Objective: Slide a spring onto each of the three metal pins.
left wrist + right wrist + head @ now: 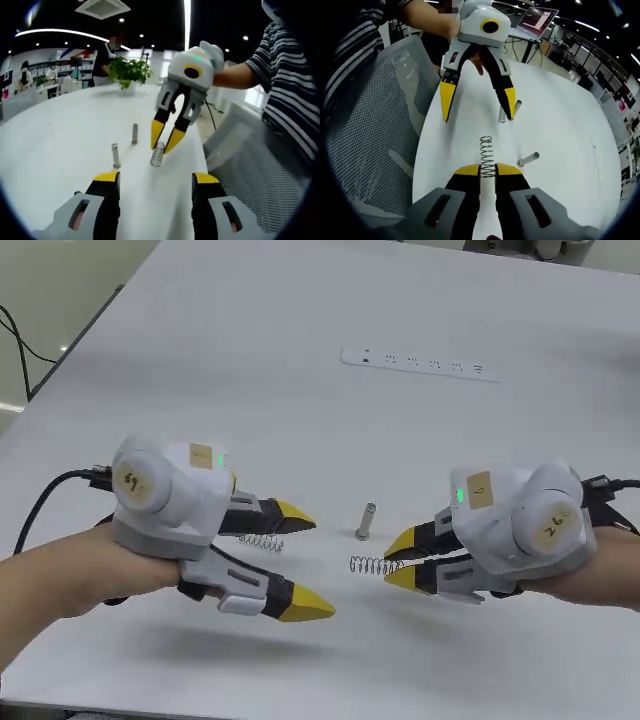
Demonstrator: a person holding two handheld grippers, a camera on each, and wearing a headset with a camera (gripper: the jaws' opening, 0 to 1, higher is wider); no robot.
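White table [250, 390], with a power strip [420, 364] lying at its far side. I note the left hand [90, 575] at the left edge, wrapped around the left gripper [313, 562]. It points right with its jaws spread wide and nothing between them; the left gripper view shows the same gap. At the right edge the right hand [612, 580] holds the right gripper [388, 565] pointing left, low over the table. Its jaws are clamped on one end of a spring [368, 564] that sticks out level toward the left gripper. The two sets of tips face each other, apart. One metal pin [366, 522] stands upright just beyond the held spring. A second spring [258, 539] lies on the table under the left gripper's far jaw. In the left gripper view I count a nearer pin [116, 155] and a farther pin [134, 133], both upright.
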